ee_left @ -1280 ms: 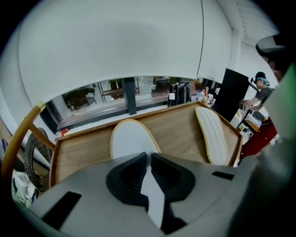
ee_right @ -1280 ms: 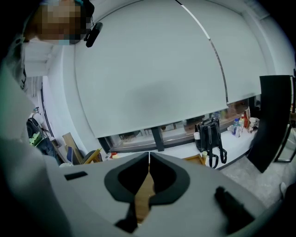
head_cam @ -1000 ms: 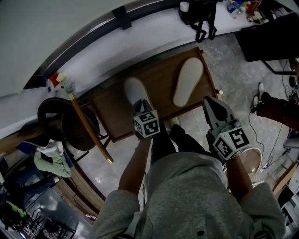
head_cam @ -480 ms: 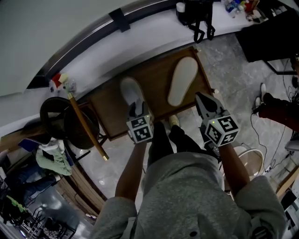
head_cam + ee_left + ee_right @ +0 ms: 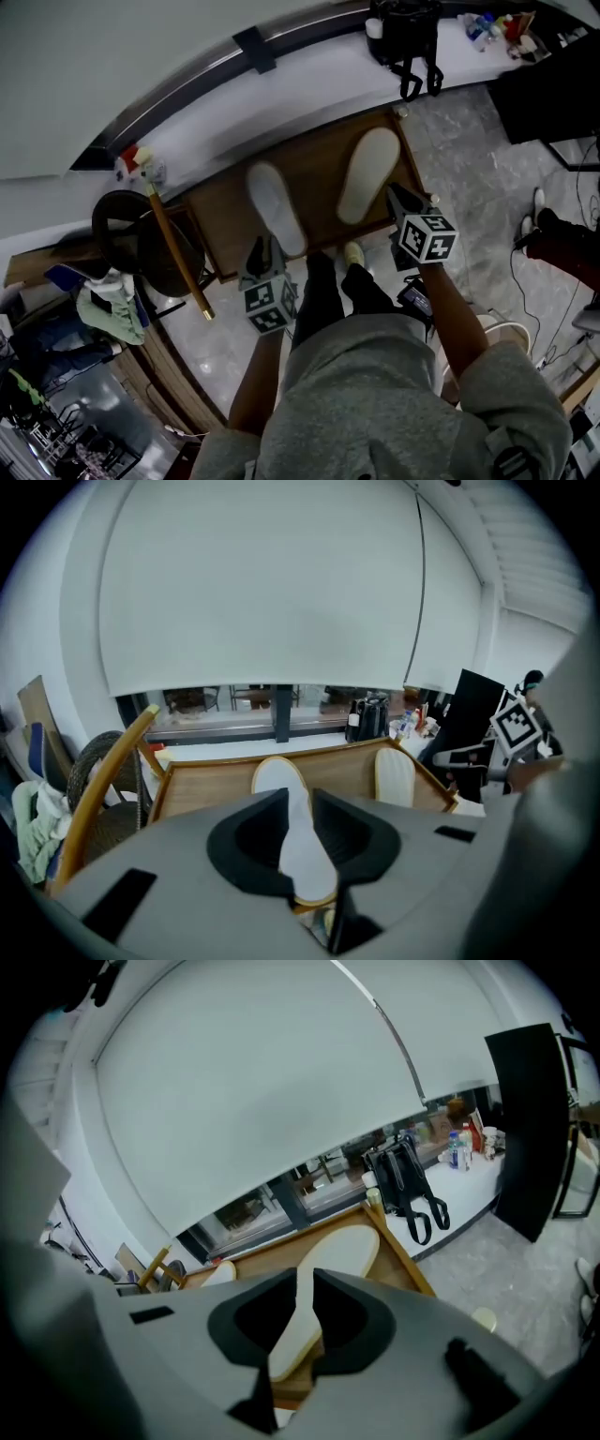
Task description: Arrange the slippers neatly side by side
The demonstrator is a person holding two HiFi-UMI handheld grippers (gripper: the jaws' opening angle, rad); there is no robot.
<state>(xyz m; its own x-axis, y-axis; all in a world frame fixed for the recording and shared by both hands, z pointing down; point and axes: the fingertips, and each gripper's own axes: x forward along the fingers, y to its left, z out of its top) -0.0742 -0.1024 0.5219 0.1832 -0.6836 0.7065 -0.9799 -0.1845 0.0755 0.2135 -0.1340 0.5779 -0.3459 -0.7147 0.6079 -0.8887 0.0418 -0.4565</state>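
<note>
Closest in, the person's grey sweatshirt (image 5: pixel 375 394) fills the lower part of the head view, with dark trousers (image 5: pixel 323 291) running down toward the floor.

The left tongs (image 5: pixel 262 251) hang at the near edge of the wooden desk (image 5: pixel 319 169), tips just beside the heel of the white slipper (image 5: pixel 277 208). Seen from the left gripper view, the left tongs (image 5: pixel 300 794) stand partly open, the jaws having just been closing. Nothing is gripped: the white slipper (image 5: pixel 279 778) only shows through the gap, lying on the desk beyond.

The right tongs (image 5: pixel 396 199) sit over the desk's right near corner, next to the cream slipper (image 5: pixel 367 175). In the right gripper view the right tongs (image 5: pixel 306 1281) keep a narrow gap and hold nothing, and the cream slipper (image 5: pixel 339 1249) lies past them on the wood.

The two slippers rest well apart on the desk, splayed so their far ends spread outward. The white one lies nearer the person, the cream one further back and to the right.

Left of the desk, a wooden cane (image 5: pixel 174 251) leans across a dark round chair (image 5: pixel 127 234). Beyond the desk runs a white ledge (image 5: pixel 281 89) carrying a black bag (image 5: pixel 408 28).
</note>
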